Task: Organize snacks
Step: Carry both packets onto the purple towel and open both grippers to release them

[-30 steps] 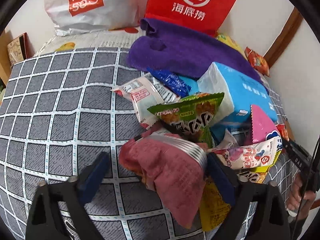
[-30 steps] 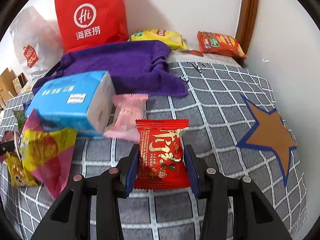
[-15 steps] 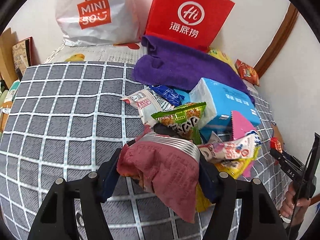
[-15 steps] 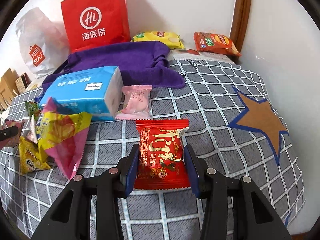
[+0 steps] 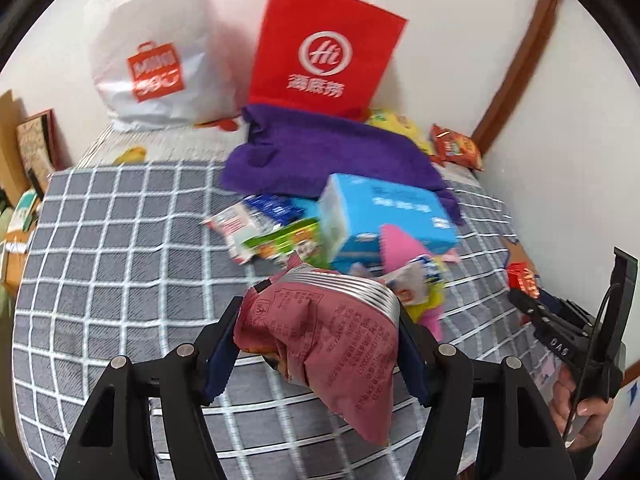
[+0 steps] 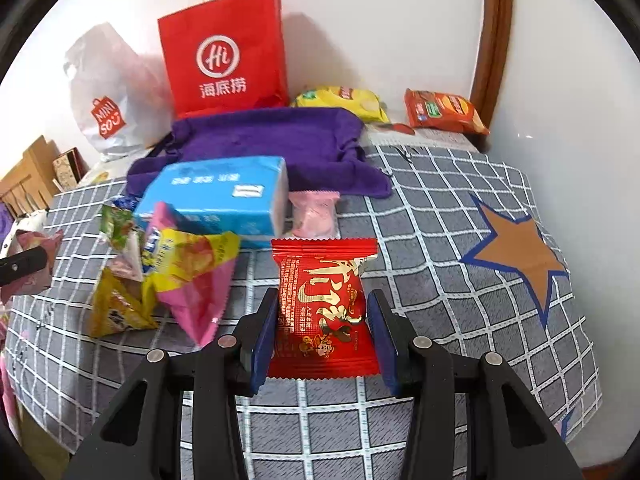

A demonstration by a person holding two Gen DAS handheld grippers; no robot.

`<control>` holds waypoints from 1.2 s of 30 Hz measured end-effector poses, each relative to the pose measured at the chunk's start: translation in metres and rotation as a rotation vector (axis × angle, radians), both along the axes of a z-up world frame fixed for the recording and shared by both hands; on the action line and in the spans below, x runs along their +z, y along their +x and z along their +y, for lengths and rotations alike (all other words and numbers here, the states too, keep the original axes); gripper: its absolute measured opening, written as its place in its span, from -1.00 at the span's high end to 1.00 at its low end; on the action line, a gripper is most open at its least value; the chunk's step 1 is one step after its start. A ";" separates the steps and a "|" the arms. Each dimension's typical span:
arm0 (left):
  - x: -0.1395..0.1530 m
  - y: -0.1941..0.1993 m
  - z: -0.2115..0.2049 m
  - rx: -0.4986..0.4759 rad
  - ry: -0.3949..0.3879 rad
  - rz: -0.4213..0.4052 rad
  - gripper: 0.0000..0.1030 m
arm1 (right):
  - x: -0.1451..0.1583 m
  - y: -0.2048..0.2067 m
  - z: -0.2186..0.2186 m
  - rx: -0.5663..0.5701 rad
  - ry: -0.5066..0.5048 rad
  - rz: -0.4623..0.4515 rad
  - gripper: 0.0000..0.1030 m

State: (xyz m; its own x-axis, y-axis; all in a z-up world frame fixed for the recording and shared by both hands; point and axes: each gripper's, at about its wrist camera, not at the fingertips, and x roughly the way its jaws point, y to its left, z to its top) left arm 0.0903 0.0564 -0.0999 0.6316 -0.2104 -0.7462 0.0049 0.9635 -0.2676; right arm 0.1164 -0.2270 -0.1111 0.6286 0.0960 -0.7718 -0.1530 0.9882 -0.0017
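Two grips: left gripper (image 5: pixel 320 340) clamps the maroon snack bag (image 5: pixel 320 332), right gripper (image 6: pixel 324 332) the red packet (image 6: pixel 324 308).

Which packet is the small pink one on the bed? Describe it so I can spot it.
Start at the purple towel spread below the red paper bag. At the towel's front edge, right beside the blue tissue pack, lies the small pink packet. It is pale, flat and lies alone, unlike the piled yellow and green snack bags.

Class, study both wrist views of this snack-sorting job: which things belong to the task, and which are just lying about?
Task things:
- maroon packet in left gripper
- red packet in right gripper
- snack pile

Lying about:
- purple towel
- red bag
- white bag
- blue tissue pack
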 end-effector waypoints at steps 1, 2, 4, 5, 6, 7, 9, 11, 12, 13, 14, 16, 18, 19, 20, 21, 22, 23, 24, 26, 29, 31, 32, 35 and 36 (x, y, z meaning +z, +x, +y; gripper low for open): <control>0.003 0.002 -0.004 -0.009 -0.006 -0.002 -0.29 | 0.003 0.000 0.002 0.003 0.000 -0.004 0.15; 0.007 0.005 -0.008 -0.019 -0.014 -0.002 -0.29 | 0.006 0.000 0.003 0.006 0.001 -0.008 0.15; 0.014 0.011 -0.016 -0.035 -0.028 -0.008 -0.29 | 0.014 0.000 0.006 0.013 0.010 -0.016 0.15; 0.018 0.015 -0.020 -0.045 -0.031 -0.012 -0.29 | 0.017 0.002 0.007 0.016 0.012 -0.020 0.15; 0.022 0.018 -0.023 -0.053 -0.031 -0.016 -0.29 | 0.021 0.002 0.008 0.017 0.013 -0.025 0.15; 0.024 0.020 -0.026 -0.057 -0.028 -0.019 -0.29 | 0.026 0.004 0.009 0.019 0.017 -0.032 0.15; 0.033 0.030 -0.033 -0.068 -0.013 -0.028 -0.29 | 0.033 0.007 0.010 0.025 0.023 -0.043 0.15; 0.040 0.040 -0.037 -0.075 -0.006 -0.033 -0.29 | 0.041 0.013 0.013 0.027 0.023 -0.053 0.15; 0.042 0.043 -0.039 -0.077 -0.006 -0.034 -0.29 | 0.044 0.016 0.014 0.029 0.023 -0.057 0.15; 0.045 0.048 -0.040 -0.080 -0.006 -0.033 -0.29 | 0.047 0.021 0.015 0.029 0.023 -0.061 0.15; 0.048 0.054 -0.040 -0.080 -0.004 -0.031 -0.29 | 0.049 0.024 0.016 0.030 0.023 -0.063 0.15; 0.052 0.064 -0.041 -0.076 0.002 -0.031 -0.29 | 0.054 0.034 0.018 0.030 0.023 -0.067 0.15; 0.057 0.076 -0.040 -0.076 0.008 -0.035 -0.29 | 0.057 0.045 0.019 0.028 0.026 -0.071 0.15; 0.059 0.082 -0.040 -0.076 0.009 -0.034 -0.29 | 0.058 0.051 0.021 0.029 0.028 -0.072 0.15; 0.060 0.086 -0.039 -0.077 0.008 -0.033 -0.29 | 0.059 0.056 0.022 0.028 0.028 -0.073 0.15; 0.061 0.092 -0.038 -0.079 0.003 -0.034 -0.29 | 0.060 0.062 0.023 0.028 0.027 -0.074 0.15; 0.063 0.098 -0.038 -0.082 -0.002 -0.034 -0.29 | 0.060 0.070 0.025 0.029 0.027 -0.072 0.15; 0.063 0.102 -0.038 -0.084 -0.005 -0.032 -0.29 | 0.061 0.075 0.026 0.030 0.027 -0.071 0.15; 0.063 0.109 -0.037 -0.087 -0.009 -0.028 -0.29 | 0.061 0.083 0.028 0.030 0.029 -0.071 0.15; 0.064 0.119 -0.037 -0.090 -0.012 -0.022 -0.29 | 0.060 0.096 0.031 0.029 0.031 -0.067 0.15; 0.063 0.137 -0.037 -0.094 -0.003 -0.010 -0.29 | 0.060 0.115 0.035 0.028 0.038 -0.061 0.15; 0.062 0.150 -0.038 -0.095 0.011 -0.002 -0.29 | 0.060 0.126 0.038 0.033 0.042 -0.064 0.15; 0.062 0.155 -0.038 -0.095 0.016 0.000 -0.29 | 0.060 0.133 0.040 0.036 0.042 -0.065 0.15; 0.060 0.175 -0.037 -0.095 0.025 0.011 -0.29 | 0.061 0.155 0.046 0.045 0.037 -0.068 0.15; 0.059 0.182 -0.036 -0.094 0.025 0.017 -0.29 | 0.061 0.161 0.048 0.047 0.037 -0.068 0.15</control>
State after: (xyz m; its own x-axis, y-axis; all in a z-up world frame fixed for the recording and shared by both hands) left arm 0.2725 0.0203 -0.0410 0.5975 -0.2489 -0.7622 0.0909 0.9655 -0.2441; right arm 0.2775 -0.1792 -0.0503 0.6733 0.1549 -0.7229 -0.2004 0.9794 0.0232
